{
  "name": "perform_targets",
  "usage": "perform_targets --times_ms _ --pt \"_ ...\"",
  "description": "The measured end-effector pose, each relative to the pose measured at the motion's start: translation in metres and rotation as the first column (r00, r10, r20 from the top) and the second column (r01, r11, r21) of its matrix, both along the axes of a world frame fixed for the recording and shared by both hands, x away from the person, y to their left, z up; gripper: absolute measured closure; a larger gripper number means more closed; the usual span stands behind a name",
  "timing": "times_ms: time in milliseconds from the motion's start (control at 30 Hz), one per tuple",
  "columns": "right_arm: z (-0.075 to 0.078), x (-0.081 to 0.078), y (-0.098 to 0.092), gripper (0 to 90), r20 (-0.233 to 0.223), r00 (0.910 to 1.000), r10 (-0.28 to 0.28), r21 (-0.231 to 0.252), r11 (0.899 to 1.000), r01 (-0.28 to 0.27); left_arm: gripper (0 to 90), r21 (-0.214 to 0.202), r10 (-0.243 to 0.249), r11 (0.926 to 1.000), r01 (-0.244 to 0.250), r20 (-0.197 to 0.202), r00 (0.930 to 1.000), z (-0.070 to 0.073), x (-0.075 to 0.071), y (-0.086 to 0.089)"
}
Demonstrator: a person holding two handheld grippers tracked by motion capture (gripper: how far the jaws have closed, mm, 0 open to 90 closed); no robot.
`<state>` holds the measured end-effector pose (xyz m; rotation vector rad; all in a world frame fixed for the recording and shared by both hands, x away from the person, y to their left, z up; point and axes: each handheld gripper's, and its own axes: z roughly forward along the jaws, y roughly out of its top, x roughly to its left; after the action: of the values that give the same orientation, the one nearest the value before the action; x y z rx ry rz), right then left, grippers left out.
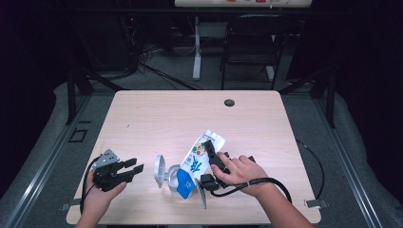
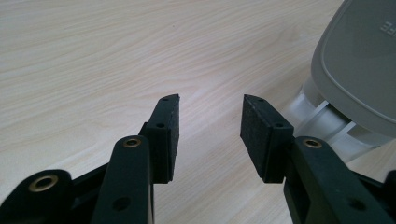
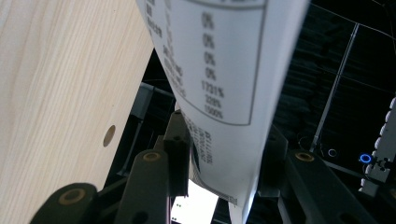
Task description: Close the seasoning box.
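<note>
The left gripper (image 1: pixel 135 169) rests released on the surface (image 1: pixel 157 118), the grey lid (image 1: pixel 159 171) just right of its fingers (image 2: pixel 163 135). The right gripper (image 1: pixel 207 148) grasps the refill pouch (image 1: pixel 197 161) between its fingers (image 3: pixel 180 154). Risk: the soft pouch may buckle and slip if squeezed unevenly.

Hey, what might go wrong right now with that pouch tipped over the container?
The right gripper clamps the soft pouch mid-body, so squeezing harder may crush it or let it slip. The grey container lies unheld near the table's front edge; the left gripper rests open beside it, so a nudge might roll it away.
</note>
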<state>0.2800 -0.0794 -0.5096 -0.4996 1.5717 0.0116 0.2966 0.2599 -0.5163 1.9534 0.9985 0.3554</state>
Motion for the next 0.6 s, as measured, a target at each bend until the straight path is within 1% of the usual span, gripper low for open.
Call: perform_targets --times_ms 200,367,400,567,600 --pt "0.0005 -0.0001 -0.0003 64.9 0.002 1.0 0.002 -0.005 1.0 -0.002 57.8 0.001 -0.001 1.0 0.001 0.001 1.0 0.0002 0.0 0.0002" --pt "0.0008 -0.0003 -0.0002 65.1 0.009 0.9999 0.009 0.001 1.0 -0.009 57.8 0.001 -0.001 1.0 0.001 0.001 1.0 0.0002 -0.0001 0.0002" --pt "0.0016 -0.0013 -0.0003 65.1 0.013 0.9999 -0.005 -0.012 1.0 0.005 57.8 0.0 0.0 1.0 0.0 0.0 1.0 0.0002 -0.0001 0.0001" --pt "0.0022 -0.0022 -0.0003 65.1 0.015 0.9998 -0.016 -0.02 1.0 0.017 57.8 0.001 -0.001 1.0 0.001 0.001 1.0 0.0 0.0001 0.0002" --pt "0.0019 -0.0016 -0.0004 65.2 0.01 0.9999 -0.006 -0.009 1.0 0.006 57.8 0.0 0.0 1.0 0.0 0.0 1.0 0.0001 0.0 0.0001"
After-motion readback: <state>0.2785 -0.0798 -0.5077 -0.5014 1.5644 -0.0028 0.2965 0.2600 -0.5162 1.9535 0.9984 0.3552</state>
